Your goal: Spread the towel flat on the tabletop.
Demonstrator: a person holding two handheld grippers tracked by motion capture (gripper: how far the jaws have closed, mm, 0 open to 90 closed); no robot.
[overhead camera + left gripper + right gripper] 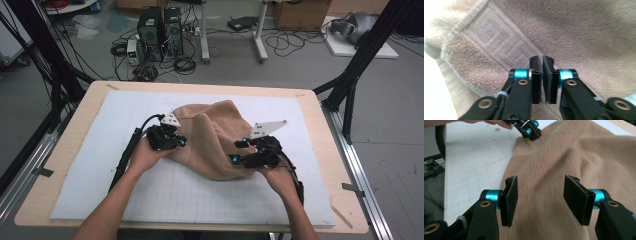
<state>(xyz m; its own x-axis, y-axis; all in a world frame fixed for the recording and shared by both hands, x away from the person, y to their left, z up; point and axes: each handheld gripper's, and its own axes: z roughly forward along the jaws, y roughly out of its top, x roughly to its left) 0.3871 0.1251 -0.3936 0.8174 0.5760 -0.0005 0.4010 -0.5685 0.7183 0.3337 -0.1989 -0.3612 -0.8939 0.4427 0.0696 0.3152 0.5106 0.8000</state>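
Jaws of left gripper (541,75) nearly clenched, empty, over tan towel (579,32); right gripper (540,200) released

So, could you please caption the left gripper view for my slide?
Left gripper nearly shut, above a tan towel with patterned border.

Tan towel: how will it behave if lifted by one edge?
Likely floppy: the tan towel already lies in soft humps and folds. Probably not slippery, given its fuzzy pile. Lifted by its woven border, the rest would likely drape and drag.
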